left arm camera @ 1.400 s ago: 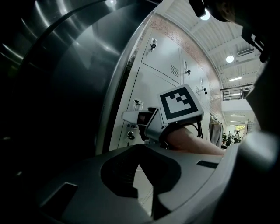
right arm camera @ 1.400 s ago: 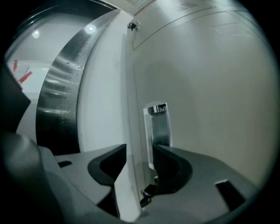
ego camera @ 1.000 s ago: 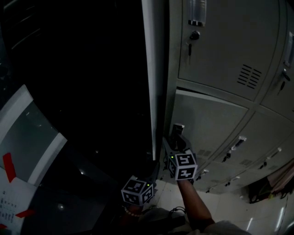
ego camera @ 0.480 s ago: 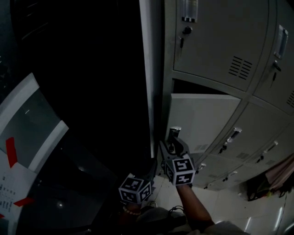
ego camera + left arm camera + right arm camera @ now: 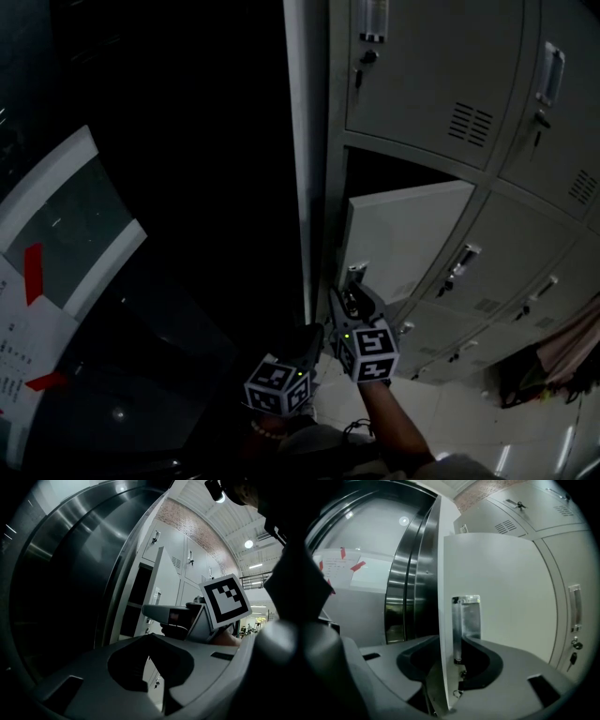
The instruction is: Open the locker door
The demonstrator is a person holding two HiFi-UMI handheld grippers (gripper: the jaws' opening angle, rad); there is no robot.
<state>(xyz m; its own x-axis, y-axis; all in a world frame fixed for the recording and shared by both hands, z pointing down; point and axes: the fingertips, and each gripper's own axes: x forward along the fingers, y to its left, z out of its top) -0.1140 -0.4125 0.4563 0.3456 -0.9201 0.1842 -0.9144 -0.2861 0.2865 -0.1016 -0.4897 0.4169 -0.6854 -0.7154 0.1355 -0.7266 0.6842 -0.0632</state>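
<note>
The grey locker bank (image 5: 422,84) is standing closed except for one locker door (image 5: 412,234), which is hanging partly open; the compartment (image 5: 375,173) behind that door is showing only darkness, so its contents cannot be told; the door's metal handle (image 5: 466,620) is sitting at the door's free edge; the right tool (image 5: 450,641) is closing around that edge and handle, probably not yet pinching; it should be clamping squarely before pulling along the hinge arc; the left tool (image 5: 150,637), low beside the door, is clenched on nothing.
</note>
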